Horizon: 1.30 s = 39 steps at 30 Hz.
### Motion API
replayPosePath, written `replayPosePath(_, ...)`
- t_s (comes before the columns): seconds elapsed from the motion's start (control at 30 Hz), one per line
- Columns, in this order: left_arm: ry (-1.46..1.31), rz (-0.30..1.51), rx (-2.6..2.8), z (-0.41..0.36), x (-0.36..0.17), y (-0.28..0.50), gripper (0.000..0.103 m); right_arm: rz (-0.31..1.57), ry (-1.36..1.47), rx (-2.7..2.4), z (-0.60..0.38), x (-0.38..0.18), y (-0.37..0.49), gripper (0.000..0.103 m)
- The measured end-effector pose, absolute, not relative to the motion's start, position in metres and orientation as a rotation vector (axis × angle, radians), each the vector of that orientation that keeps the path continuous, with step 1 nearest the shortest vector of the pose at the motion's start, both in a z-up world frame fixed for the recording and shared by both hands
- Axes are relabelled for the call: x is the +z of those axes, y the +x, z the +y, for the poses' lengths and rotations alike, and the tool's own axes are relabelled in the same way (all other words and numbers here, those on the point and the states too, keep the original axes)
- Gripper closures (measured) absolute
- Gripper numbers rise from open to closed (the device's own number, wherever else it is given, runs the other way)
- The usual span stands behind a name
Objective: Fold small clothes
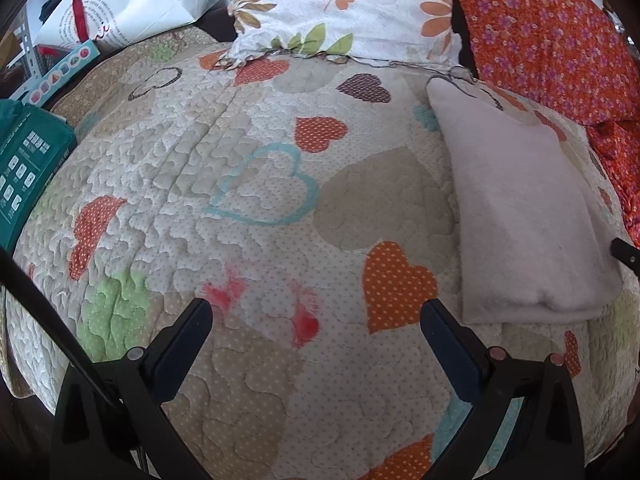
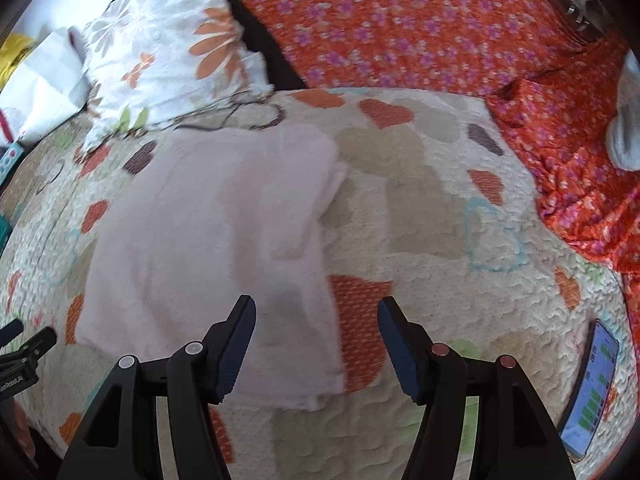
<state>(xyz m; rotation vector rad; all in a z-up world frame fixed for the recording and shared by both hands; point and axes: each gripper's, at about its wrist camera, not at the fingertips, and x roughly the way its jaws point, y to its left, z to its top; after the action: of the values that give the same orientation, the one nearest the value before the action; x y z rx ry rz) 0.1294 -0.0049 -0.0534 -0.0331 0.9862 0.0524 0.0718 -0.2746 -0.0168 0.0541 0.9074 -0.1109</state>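
One folded pink garment point(image 2: 212, 240), two pillows point(image 1: 344, 4)

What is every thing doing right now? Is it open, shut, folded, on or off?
left gripper: open, holding nothing.
right gripper: open, holding nothing.
pink cloth: folded, lying flat on the quilt.
quilt: spread out flat.
phone: screen lit, lying on the quilt.
flowered pillow: resting at the quilt's far edge.

White bag point(image 1: 132, 8) print too small to read; teal box point(image 1: 28, 160) text illegible
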Motion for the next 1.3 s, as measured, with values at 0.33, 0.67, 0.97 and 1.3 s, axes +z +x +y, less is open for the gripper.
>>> replayPosePath(0.33,-0.136,0.997,0.124,0.031,-0.056,0.137,0.000,0.908,0.101,-0.330,-0.351,-0.035,0.081,0.034)
replayPosePath(0.67,-0.172,1.016,0.134,0.041,-0.058,0.137,0.000,0.964,0.115,-0.459,-0.402,-0.057,0.088,0.034)
replayPosePath(0.97,-0.162,1.012,0.095,0.020,-0.057,0.144,0.000,0.895,0.168,-0.366,-0.390,-0.029,0.089,0.033)
replayPosePath(1.3,0.128,0.912,0.013,-0.079,-0.069,0.178,0.000,0.911,0.126,-0.311,-0.350,-0.032,0.106,0.033)
